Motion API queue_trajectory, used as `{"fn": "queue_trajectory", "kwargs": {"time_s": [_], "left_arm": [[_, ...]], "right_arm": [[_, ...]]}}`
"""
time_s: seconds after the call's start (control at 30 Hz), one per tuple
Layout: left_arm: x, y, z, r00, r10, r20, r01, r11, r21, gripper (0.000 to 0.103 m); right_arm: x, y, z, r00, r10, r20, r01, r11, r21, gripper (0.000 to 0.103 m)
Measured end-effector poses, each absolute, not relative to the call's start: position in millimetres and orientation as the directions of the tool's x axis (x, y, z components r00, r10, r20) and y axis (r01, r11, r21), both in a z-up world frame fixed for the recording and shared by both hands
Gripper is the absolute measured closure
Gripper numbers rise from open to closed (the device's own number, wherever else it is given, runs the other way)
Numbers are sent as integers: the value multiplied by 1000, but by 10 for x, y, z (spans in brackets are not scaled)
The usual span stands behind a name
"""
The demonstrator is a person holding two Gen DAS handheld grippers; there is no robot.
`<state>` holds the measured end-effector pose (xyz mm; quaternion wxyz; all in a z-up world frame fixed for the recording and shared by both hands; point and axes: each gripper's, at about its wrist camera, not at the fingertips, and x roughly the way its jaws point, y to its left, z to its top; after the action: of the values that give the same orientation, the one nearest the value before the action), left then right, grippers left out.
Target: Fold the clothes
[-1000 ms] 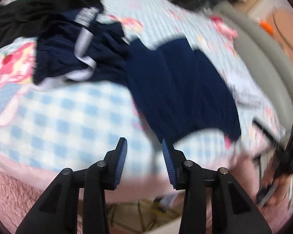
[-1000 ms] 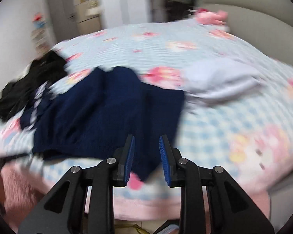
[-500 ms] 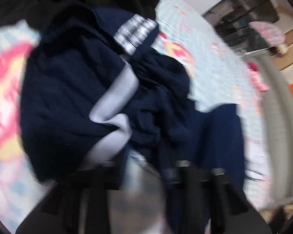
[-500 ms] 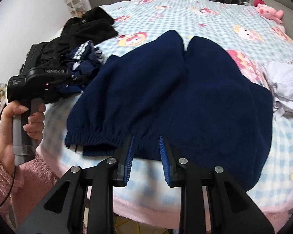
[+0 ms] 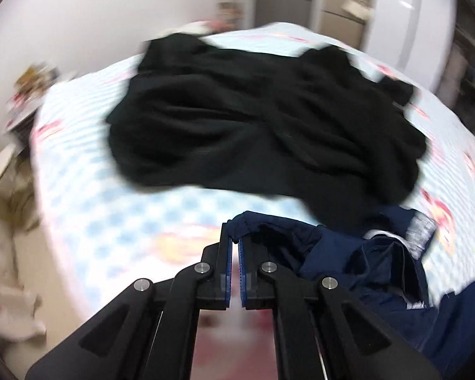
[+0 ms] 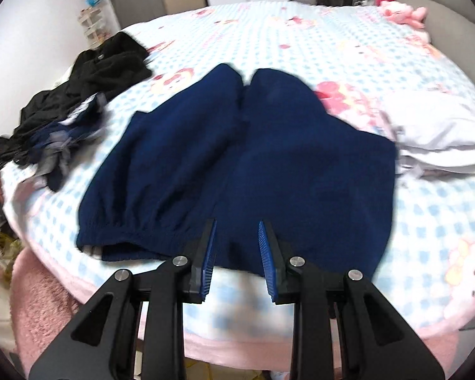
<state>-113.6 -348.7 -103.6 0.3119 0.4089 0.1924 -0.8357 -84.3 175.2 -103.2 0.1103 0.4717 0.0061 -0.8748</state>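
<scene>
On the bed (image 6: 348, 50), navy trousers (image 6: 237, 158) – cuffs toward right gripper (image 6: 237, 255).

Bed (image 6: 348, 47): blue-and-white checked sheet, pink cartoon prints.
Near edge: navy trousers (image 6: 237, 158), spread flat.
Left edge: black garment (image 6: 104, 63) heaped; crumpled navy garment with grey trim (image 6: 63, 139) beside it.
Right edge: white folded cloth (image 6: 443, 129).
Far right corner: pink plush toy (image 6: 399, 11).

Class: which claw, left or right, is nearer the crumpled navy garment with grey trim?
Left. The left claw is clamped on the crumpled navy garment; the right claw hovers open over the flat navy trousers.
</scene>
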Motion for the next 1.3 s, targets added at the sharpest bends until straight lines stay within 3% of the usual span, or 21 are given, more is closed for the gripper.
{"fn": "queue_trajectory", "kwargs": {"time_s": [0.1,0.17,0.2,0.23,0.37,0.4,0.5,0.57,0.6,0.7,0.8,0.87,0.93,0.97,1.03,1.07,1.1,1.17,1.3], "left_arm": [[-1058,-3233,-1099,-498,-279,-821,589,-803,-85,92],[-1039,-2964,-1121,-490,-307,-816,552,-834,-17,69],[-985,-2806,-1128,-508,-286,-812,533,-845,-36,51],[-948,-2696,-1116,-530,-258,-808,518,-852,-67,49],[-700,-2110,-950,-624,-291,-726,490,-869,-73,53],[-690,-1968,-940,-646,-247,-722,440,-894,-87,55],[-766,-1636,-1021,-661,-53,-748,269,-948,-170,55],[-879,-1454,-1226,-597,186,-780,161,-925,-344,55],[-935,-1362,-1330,-552,305,-776,113,-895,-432,55],[-1145,-1172,-1618,-449,446,-774,81,-843,-532,53],[-1226,-1017,-1711,-386,473,-792,94,-834,-543,56],[-1198,-903,-1758,-355,417,-837,93,-875,-476,67],[-1149,-856,-1736,-362,408,-838,81,-882,-464,85],[-1109,-846,-1706,-372,416,-830,73,-878,-472,87],[-1032,-876,-1616,-396,402,-826,73,-883,-465,92],[-983,-901,-1552,-410,390,-824,73,-887,-456,93],[-941,-933,-1491,-423,384,-821,74,-888,-454,94],[-773,-1021,-1333,-447,376,-812,79,-887,-454,94],[-562,-1056,-1325,-381,416,-826,35,-886,-462,90]], "right_arm": [[-839,1928,-1054,-544,-141,-827,136,-988,79,69],[-864,2023,-1101,-528,-135,-838,112,-990,89,68],[-877,2071,-1125,-520,-133,-844,100,-990,95,68],[-878,2096,-1135,-515,-135,-846,98,-990,98,68],[-850,2135,-1119,-525,-137,-840,102,-990,98,68],[-824,2160,-1093,-539,-129,-832,91,-991,95,68],[-720,2298,-1025,-595,-79,-800,32,-997,75,68],[-668,2439,-988,-609,-58,-791,-13,-996,84,68],[-642,2509,-971,-616,-48,-787,-35,-995,89,64],[-617,2683,-1040,-565,-108,-818,-29,-988,150,48],[-592,2810,-1185,-510,-157,-846,-21,-981,194,47],[-602,2771,-1154,-508,-189,-840,6,-976,216,46],[-612,2728,-1118,-507,-221,-833,33,-971,237,46],[-617,2707,-1100,-506,-237,-830,47,-968,248,46],[-628,2664,-1064,-503,-269,-822,75,-960,268,61],[-633,2643,-1047,-501,-284,-817,88,-956,278,81],[-638,2621,-1029,-499,-300,-813,102,-952,289,88],[-648,2578,-993,-494,-331,-804,129,-942,309,94],[-624,2497,-941,-478,-372,-796,173,-928,330,95]]}}
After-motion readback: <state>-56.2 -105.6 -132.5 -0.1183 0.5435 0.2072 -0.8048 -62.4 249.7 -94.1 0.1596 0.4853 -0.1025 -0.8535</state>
